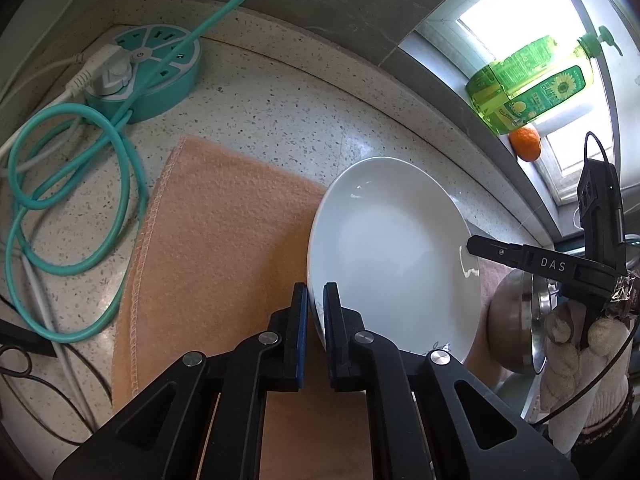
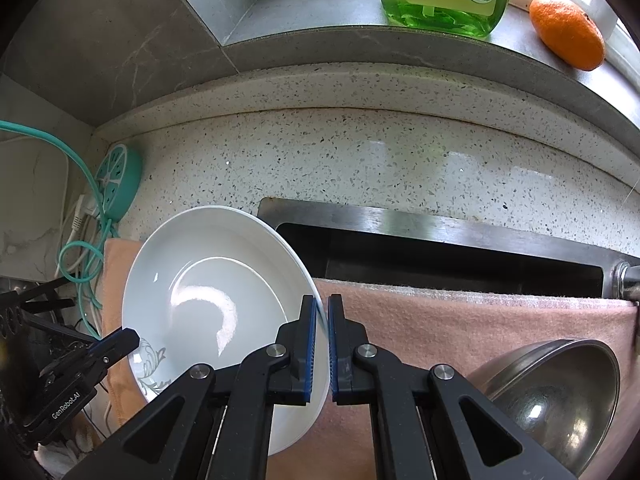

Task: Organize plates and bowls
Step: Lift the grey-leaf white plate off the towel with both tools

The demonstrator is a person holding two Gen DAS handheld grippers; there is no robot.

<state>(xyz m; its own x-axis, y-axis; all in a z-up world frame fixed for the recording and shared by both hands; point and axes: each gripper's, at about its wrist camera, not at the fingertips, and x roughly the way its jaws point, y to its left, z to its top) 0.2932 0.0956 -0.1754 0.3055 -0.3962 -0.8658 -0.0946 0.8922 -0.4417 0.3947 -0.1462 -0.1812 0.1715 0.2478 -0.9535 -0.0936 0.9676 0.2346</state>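
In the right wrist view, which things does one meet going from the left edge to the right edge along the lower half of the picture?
Left gripper → white plate → right gripper, jaws shut on the plate's rim → pink cloth → steel bowl.

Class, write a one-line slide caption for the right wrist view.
Both grippers pinch opposite rims of a white plate above a peach towel, beside a steel bowl.
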